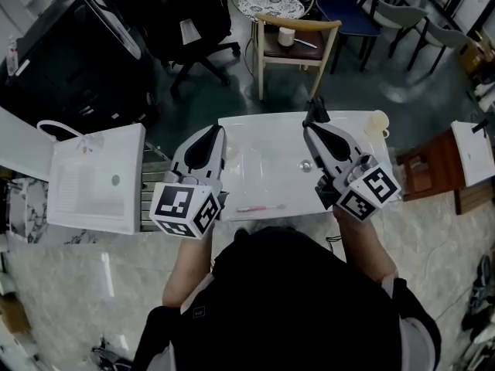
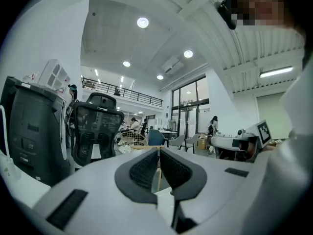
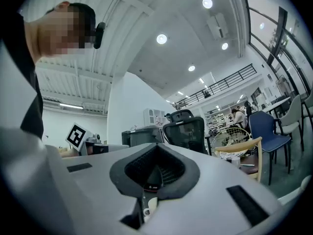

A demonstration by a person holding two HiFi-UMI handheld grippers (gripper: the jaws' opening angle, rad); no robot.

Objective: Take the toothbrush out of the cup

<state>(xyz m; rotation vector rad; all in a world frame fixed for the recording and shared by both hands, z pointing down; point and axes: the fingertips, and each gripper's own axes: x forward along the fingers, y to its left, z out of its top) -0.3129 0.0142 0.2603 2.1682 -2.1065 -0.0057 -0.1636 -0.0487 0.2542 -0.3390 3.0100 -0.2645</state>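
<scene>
A pink toothbrush (image 1: 259,207) lies flat on the white table (image 1: 263,141), near its front edge and between my two grippers. At the table's far right corner stands a pale cup (image 1: 378,122). My left gripper (image 1: 219,130) is held level above the table's left part; its pads meet at the tips with nothing between them (image 2: 158,150). Over the right part, my right gripper (image 1: 314,113) also points level and is shut and empty (image 3: 156,145). Through the gap under the right gripper's jaws a white mug (image 3: 148,205) shows.
A wooden chair (image 1: 298,23) behind the table carries a small white cup (image 1: 287,35). A black office chair (image 1: 186,22) stands at the back left. A white panel (image 1: 97,178) lies left of the table, a brown stool (image 1: 433,168) right. A small round object (image 1: 305,165) sits mid-table.
</scene>
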